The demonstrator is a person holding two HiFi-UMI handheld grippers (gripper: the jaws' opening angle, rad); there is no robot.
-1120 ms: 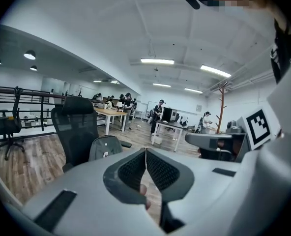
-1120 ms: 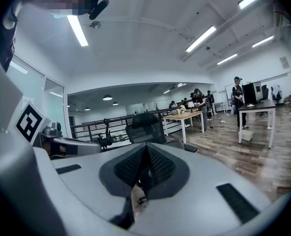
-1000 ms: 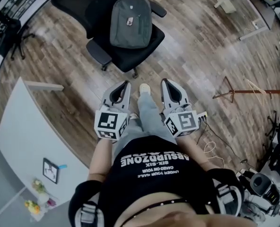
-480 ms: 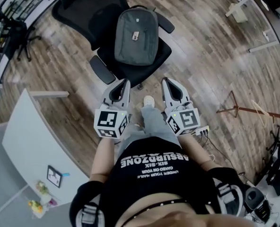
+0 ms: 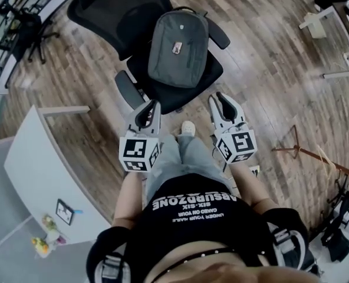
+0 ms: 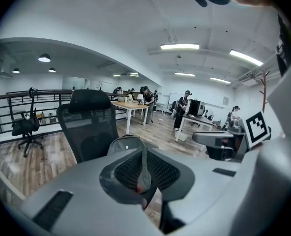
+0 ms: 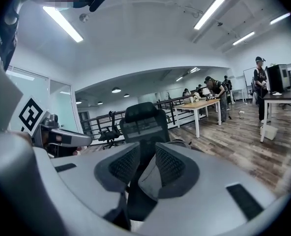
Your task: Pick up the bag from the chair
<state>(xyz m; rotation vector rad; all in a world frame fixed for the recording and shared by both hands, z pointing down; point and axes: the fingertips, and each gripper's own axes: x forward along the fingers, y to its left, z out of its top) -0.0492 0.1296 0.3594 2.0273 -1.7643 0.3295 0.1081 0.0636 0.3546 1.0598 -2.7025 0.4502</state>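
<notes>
A grey fabric backpack is propped lengthwise on a black mesh office chair, straight ahead between both grippers, neither judged nearer. On the left gripper the jaws are pressed together, empty; on the right gripper they are held slightly apart, empty.

Bag is left uncovered at upper centre, flanked by armrests. Bare floor is seen right of chair; lower left is blocked by table.

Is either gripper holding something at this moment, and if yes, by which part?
Nothing is held. The left gripper and the right gripper are both empty, short of the backpack on the chair.
</notes>
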